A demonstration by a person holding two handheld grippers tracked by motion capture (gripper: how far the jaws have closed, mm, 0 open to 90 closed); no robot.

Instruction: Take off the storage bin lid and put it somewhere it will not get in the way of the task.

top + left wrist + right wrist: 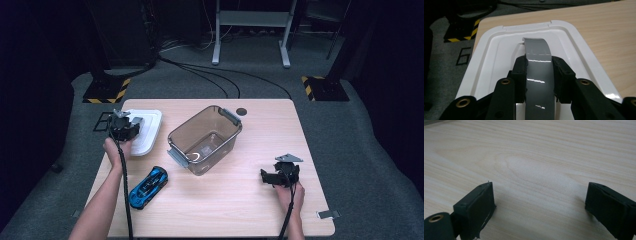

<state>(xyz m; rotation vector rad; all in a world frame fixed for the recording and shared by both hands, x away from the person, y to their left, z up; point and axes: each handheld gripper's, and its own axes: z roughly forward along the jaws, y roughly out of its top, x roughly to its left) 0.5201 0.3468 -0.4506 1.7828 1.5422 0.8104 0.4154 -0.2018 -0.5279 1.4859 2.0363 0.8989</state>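
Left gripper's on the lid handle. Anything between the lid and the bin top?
Nothing visible. The left gripper is shut on the grey handle of the white lid, which lies flat just left of the empty clear bin. The toy car sits nearer the person, and the right gripper rests open off to the right.

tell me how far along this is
Early on. Done: the left gripper has its jaws closed on the grey handle of the white lid, which lies flat on the table. In hand: that grasp. Left: the bin stands open and empty, the toy car lies beside it, and the right gripper is open over bare wood.
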